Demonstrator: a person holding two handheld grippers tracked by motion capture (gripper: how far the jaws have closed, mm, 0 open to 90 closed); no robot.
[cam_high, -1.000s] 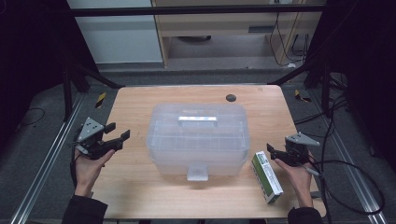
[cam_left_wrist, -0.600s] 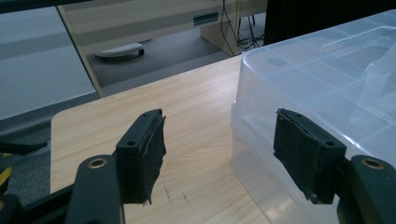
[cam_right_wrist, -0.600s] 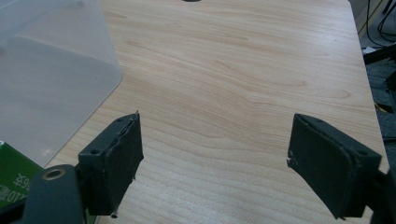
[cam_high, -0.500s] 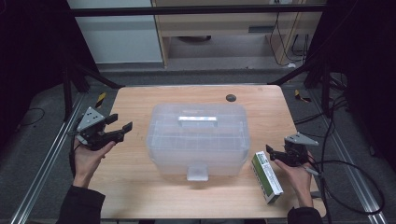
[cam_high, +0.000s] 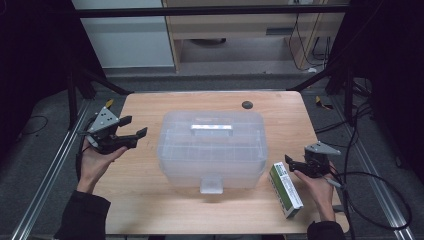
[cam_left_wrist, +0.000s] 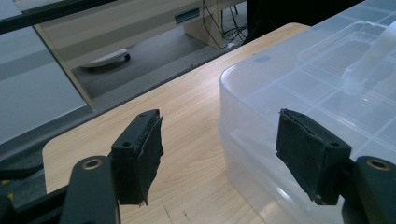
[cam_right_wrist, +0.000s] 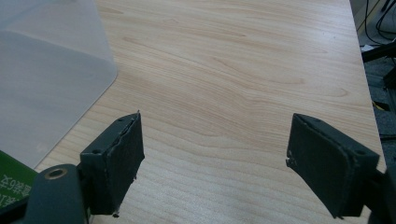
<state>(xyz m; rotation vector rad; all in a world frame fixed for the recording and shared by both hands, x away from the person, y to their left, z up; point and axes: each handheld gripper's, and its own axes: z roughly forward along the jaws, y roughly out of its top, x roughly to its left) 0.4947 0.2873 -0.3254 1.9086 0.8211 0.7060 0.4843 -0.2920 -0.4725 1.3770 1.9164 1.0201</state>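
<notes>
Left claw (cam_high: 134, 127), black-padded, gapes beside translucent ribbed plastic box (cam_high: 212, 150).

Both grippers black: left gripper (cam_high: 134, 127) and right gripper (cam_high: 289, 161) carry grey triangular plates, frayed pads, brass-ringed holes, trailing cables; dark sleeves.

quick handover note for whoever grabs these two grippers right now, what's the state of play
Left gripper: open, holding nothing, raised off the table beside the left end of the clear plastic box, jaws pointing at it.
Right gripper: open, holding nothing, low at the right edge of the table, next to the green and white carton.
The box sits mid-table with its lid shut, front latch toward the person. The carton lies flat to the box's right, outside it.
Done: nothing gripped so far.
Left: probably open the box and put the carton in.
</notes>
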